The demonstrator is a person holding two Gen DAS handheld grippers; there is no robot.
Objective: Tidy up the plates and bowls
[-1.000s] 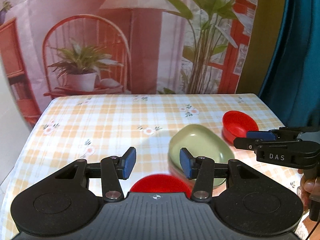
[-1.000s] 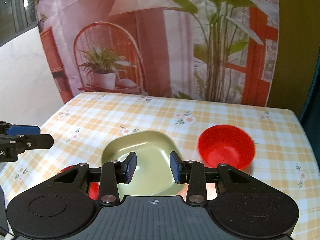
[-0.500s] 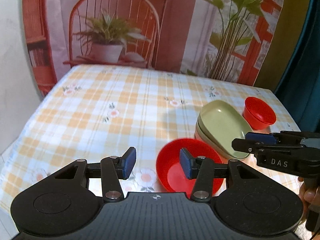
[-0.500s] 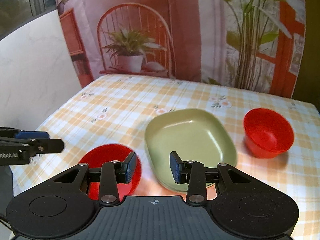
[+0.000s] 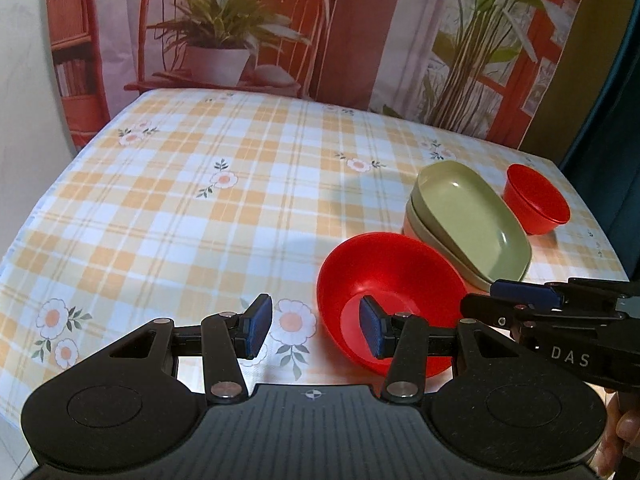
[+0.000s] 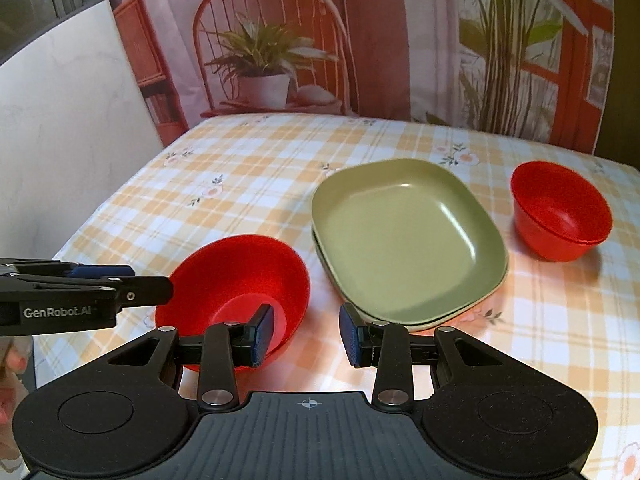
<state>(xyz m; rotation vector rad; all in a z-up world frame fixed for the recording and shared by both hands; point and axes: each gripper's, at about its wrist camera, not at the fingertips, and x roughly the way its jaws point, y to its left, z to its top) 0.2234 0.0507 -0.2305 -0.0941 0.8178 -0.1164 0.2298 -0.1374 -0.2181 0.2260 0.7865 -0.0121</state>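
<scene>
A wide red bowl (image 5: 384,276) (image 6: 240,276) sits near the table's front edge. Behind it to the right, a green plate (image 5: 468,216) (image 6: 404,240) lies stacked on a cream plate (image 5: 416,222) (image 6: 486,300). A smaller red bowl (image 5: 536,200) (image 6: 560,216) stands further right. My left gripper (image 5: 314,330) is open and empty, raised above the table, left of the wide bowl. My right gripper (image 6: 306,334) is open and empty, raised above the gap between the wide bowl and the plates.
The table has an orange checked cloth (image 5: 200,208) with flowers. A printed backdrop with a chair and plants (image 5: 240,40) hangs behind it. A white wall (image 6: 60,140) is on the left, a teal curtain (image 5: 624,120) on the right.
Both grippers have pulled back and risen, so the wide red bowl and the plate stack show in full. Both stay open. The dishes have not moved.
</scene>
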